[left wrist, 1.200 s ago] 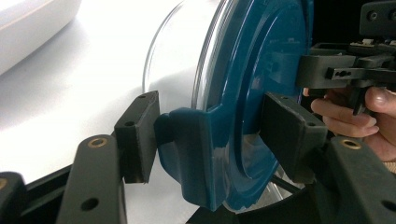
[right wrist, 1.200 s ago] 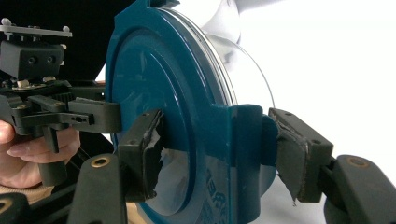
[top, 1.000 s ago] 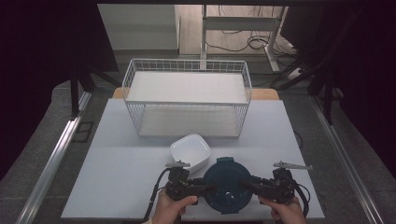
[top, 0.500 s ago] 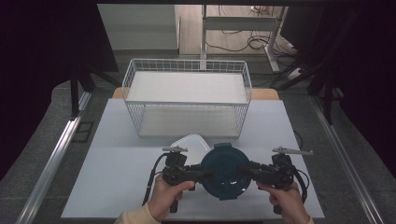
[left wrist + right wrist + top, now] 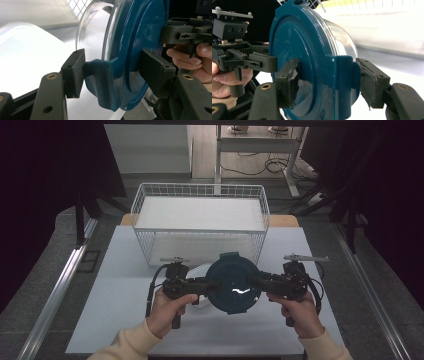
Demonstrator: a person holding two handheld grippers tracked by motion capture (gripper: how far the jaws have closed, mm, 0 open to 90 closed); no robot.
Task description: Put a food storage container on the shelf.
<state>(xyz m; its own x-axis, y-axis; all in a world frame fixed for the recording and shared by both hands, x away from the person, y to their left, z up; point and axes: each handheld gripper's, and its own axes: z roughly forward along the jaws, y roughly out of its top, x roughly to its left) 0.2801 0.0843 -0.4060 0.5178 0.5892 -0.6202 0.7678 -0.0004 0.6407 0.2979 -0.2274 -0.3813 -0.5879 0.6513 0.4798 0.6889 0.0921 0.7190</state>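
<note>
A round clear container with a dark blue lid [image 5: 233, 282] hangs above the table between my two grippers. My left gripper [image 5: 212, 287] is shut on the lid's left latch tab, and my right gripper [image 5: 255, 284] is shut on the right tab. In the left gripper view the jaws clamp the blue tab [image 5: 105, 82], with the clear bowl [image 5: 93, 32] beyond. In the right gripper view the pads [image 5: 289, 82] squeeze the opposite tab [image 5: 343, 82] of the lid [image 5: 294, 42]. A white square container [image 5: 198, 270] lies on the table, partly hidden behind the left jaws and the lid.
A white wire basket [image 5: 200, 231] stands just beyond the held container, at the back of the white table [image 5: 120, 320]. Metal rails run along both sides of the table. The person's hands grip both handles near the front edge.
Both grippers have lifted the blue-lidded container and carried it away from the front edge toward the basket. It now covers more of the white container.
</note>
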